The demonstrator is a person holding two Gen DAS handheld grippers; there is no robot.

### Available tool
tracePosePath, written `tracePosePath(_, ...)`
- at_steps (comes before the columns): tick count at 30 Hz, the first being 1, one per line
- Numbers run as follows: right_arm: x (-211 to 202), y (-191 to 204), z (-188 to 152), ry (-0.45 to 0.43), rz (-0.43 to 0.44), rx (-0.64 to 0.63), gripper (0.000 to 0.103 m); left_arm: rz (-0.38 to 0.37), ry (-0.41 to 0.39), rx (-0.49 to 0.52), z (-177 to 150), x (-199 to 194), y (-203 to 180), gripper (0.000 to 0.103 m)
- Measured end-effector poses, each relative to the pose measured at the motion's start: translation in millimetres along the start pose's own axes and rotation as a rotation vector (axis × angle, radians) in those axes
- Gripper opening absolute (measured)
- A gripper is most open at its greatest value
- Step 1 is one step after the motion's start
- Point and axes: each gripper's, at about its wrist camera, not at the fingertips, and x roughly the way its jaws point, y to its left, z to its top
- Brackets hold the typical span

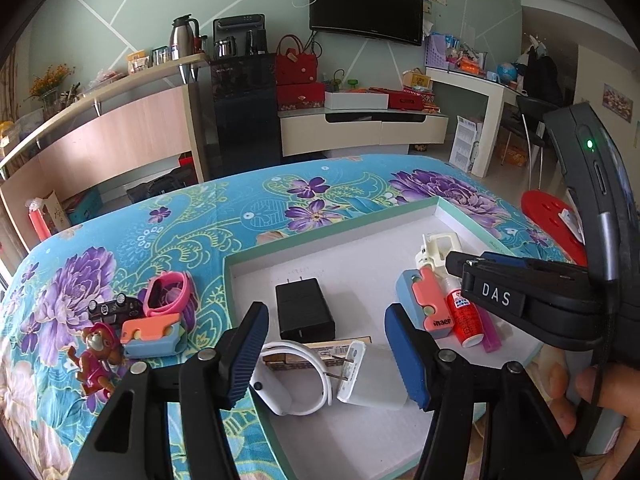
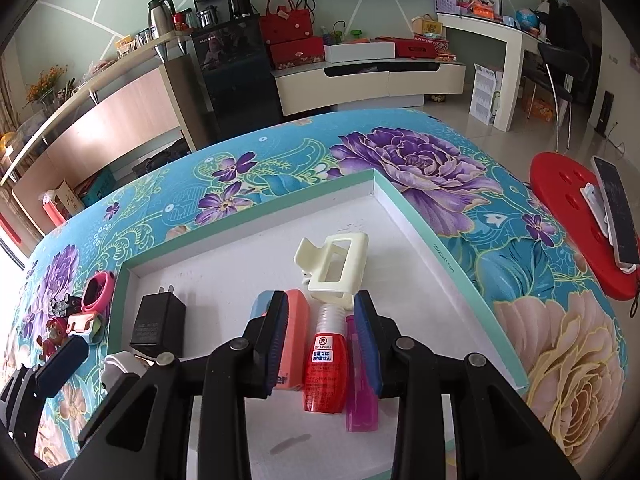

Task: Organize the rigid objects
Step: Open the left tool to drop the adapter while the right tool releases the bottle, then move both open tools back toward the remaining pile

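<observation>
Red bottle (image 2: pixel 325 364) is lying in the white tray (image 2: pixel 404 240), between our right gripper's (image 2: pixel 322 340) narrowly parted jaws (not visibly clamped). Only the left view is showing our left gripper (image 1: pixel 326 356) gaping wide over the white charger (image 1: pixel 370 380) and white band (image 1: pixel 296 376).

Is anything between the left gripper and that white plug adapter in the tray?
Nothing visible blocks it. The open left gripper already straddles the white plug adapter in the shallow teal-rimmed tray; a white wristband lies beside it, touching its prongs.
</observation>
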Motion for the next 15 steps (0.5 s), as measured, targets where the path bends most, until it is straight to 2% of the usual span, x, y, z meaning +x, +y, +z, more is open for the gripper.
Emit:
tracePosePath(11,-1.6,23.7,-0.6,-0.004,0.049,-0.045,0.035,0.151,-0.039,-0.147,4.0,-15.6,63.9,0.065)
tracePosePath(15,-3.9,41.0,-1.5,-0.010,0.087,-0.081,0.035,0.218,-0.032,-0.217,-0.6,-17.3,90.9,0.071)
